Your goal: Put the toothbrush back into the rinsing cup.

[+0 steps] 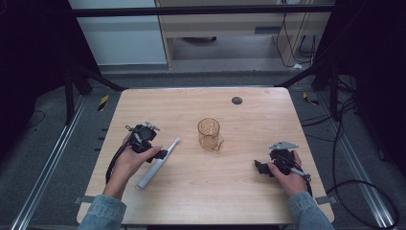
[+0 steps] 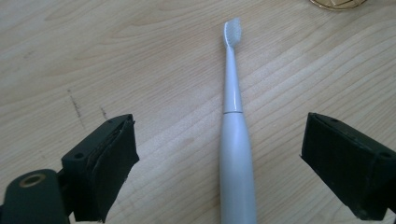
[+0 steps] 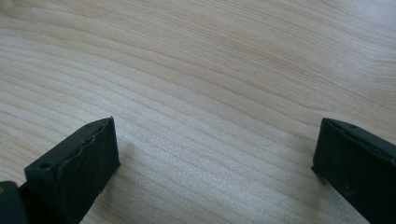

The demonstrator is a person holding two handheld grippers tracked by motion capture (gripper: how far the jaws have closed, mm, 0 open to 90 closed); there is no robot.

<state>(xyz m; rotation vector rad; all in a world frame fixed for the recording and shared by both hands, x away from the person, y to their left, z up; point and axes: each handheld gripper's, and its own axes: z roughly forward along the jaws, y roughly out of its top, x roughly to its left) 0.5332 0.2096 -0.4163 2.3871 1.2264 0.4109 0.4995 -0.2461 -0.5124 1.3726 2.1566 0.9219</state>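
Your electric toothbrush lies flat on the wooden table, in its left half. From the high view its long axis runs on a diagonal: the thick handle end sits nearest your left forearm, and the brush head points away from you and to the right, toward the amber glass cup. In your left gripper view the toothbrush runs straight up the middle of the picture, with the head and its bristles at the far end and the handle at the bottom between the black jaws.

Your left gripper sits over the handle's upper part. Its jaws stand wide apart, one on each side of the handle, and the pads do not touch it, so you have hold of nothing.

The cup stands upright near the table's centre, a little beyond the brush head and apart from it; its rim just shows at the top edge of your left gripper view. Nothing lies between the head and the cup.

Your right gripper rests on the right side of the table, well apart from the toothbrush, its jaws spread wide over bare wood with nothing between them. A small dark disc sits near the table's far edge.
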